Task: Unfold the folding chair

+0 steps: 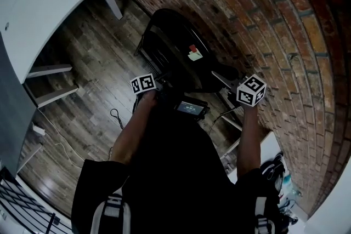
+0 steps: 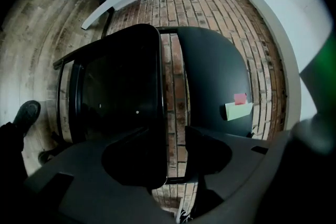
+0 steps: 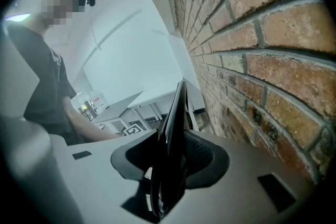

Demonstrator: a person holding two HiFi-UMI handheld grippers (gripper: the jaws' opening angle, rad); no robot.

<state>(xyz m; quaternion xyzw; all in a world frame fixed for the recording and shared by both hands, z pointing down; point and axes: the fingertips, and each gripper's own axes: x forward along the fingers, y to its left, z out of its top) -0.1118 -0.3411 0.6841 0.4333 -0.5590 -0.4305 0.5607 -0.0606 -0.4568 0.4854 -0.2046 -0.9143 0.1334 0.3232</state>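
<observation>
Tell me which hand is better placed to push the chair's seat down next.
Probably left: the left claw is at the edge of the seat, which stands parted from the backrest. The right claw grips the backrest edge by the brick wall.

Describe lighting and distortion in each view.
Head view: dim, the folding chair nearly black, brick wall courses bowed by the wide lens. Left gripper view: the chair is a featureless dark mass, only the sticky notes stand out. Right gripper view: white background washed out, bricks close and crisp.
</observation>
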